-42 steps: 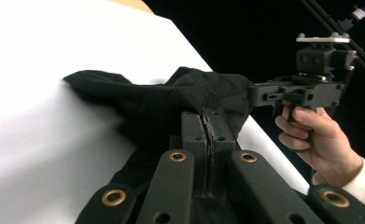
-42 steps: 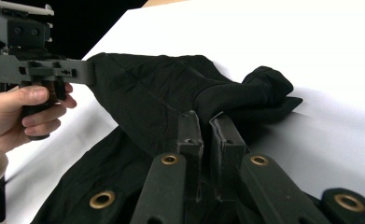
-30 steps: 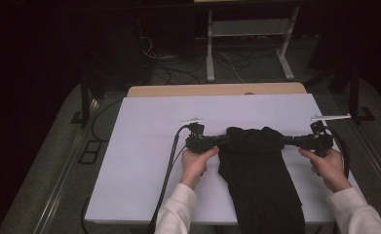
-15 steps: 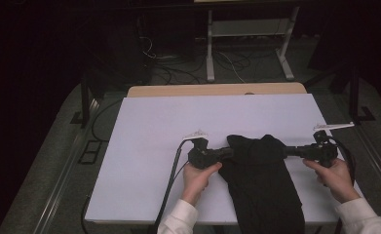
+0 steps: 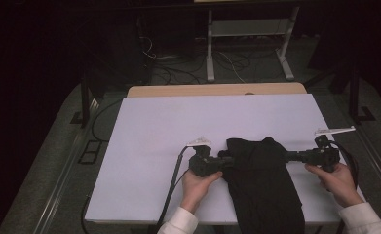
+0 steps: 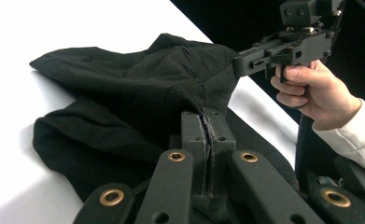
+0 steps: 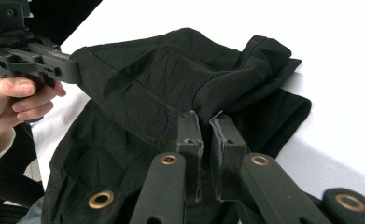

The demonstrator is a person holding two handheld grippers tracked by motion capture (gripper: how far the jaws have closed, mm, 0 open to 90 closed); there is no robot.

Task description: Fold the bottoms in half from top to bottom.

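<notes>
My left claw and right claw are both clamped on the black cloth (one edge each), stretched between them, trailing over the table's near edge.

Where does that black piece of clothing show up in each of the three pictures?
High view: the black garment lies low and right of centre on the white table, hanging over the near edge.
Left gripper view: it spreads across the centre, pinched in the jaws below.
Right gripper view: it covers the centre and left.
Shared landmark: the white table top under it.
</notes>
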